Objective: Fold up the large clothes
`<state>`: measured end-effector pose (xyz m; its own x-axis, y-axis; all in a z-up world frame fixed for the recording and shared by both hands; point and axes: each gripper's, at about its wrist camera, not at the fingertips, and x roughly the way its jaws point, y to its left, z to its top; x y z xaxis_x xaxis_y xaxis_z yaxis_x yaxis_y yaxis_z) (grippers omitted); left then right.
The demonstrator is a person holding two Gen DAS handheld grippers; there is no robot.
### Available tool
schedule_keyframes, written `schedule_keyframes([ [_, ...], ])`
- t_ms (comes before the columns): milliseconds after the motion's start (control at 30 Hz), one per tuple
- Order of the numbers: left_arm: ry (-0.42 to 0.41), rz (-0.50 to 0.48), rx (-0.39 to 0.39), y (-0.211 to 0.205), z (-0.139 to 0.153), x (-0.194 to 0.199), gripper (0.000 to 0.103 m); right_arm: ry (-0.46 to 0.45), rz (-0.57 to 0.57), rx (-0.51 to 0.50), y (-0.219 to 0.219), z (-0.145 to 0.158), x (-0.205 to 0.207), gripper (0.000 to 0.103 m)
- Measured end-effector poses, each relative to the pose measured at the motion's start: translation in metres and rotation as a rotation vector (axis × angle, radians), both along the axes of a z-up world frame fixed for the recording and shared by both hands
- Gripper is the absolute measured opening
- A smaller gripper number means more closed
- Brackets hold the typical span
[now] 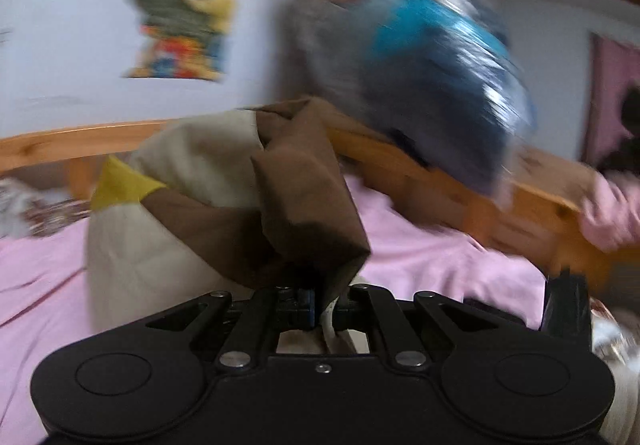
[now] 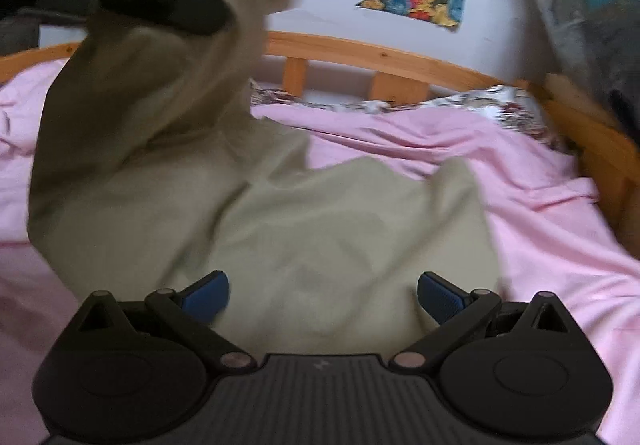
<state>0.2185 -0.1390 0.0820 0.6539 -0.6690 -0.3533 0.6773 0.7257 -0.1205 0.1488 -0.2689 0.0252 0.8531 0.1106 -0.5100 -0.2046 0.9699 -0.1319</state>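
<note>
Meanwhile, the left gripper (image 1: 322,309) is clamped on a bunched brown-and-beige garment (image 1: 224,205) lifted off the pink sheet (image 2: 540,229), the right gripper (image 2: 322,297) gapes above its spread part; that small pinch may slip and spoil the fold.

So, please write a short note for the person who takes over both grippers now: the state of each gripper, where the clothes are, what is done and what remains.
Left gripper: shut on the beige, brown and yellow fabric garment, one bunched part raised off the pink bedsheet.
Right gripper: open, holding nothing, low over the garment's beige part.
The rest of the garment lies crumpled on the bed.
Done: one part gripped. No neat fold shows.
Left: grip with the right, spread flat, fold.
</note>
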Motion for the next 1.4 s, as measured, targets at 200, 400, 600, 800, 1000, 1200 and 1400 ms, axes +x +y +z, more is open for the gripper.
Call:
schedule_keyframes([
  [200,0.074,-0.183,0.100,-0.054,-0.021,0.030,0.008,-0.083,-0.206,-0.076,-0.068,0.016,-0.012,0.102],
  [400,0.164,-0.291,0.180,-0.089,-0.048,0.043,0.011,-0.107,-0.430,0.088,-0.133,0.016,-0.007,0.102],
  [600,0.246,-0.376,0.305,-0.125,-0.081,0.041,0.018,-0.145,-0.516,0.153,-0.155,0.013,-0.008,0.102],
  [800,0.273,-0.398,0.237,-0.115,-0.084,0.048,0.032,-0.168,-0.529,0.135,-0.162,0.007,-0.007,0.102],
  [1000,0.215,-0.456,0.110,-0.097,-0.056,0.028,0.074,-0.194,-0.551,0.159,-0.168,0.011,-0.013,0.102],
  [1200,0.224,-0.490,0.061,-0.080,-0.055,0.019,0.075,-0.259,-0.499,0.348,-0.176,0.018,-0.021,0.103],
  [1400,0.207,-0.500,0.063,-0.074,-0.047,0.009,0.078,-0.190,-0.291,0.474,-0.164,0.017,-0.016,0.103],
])
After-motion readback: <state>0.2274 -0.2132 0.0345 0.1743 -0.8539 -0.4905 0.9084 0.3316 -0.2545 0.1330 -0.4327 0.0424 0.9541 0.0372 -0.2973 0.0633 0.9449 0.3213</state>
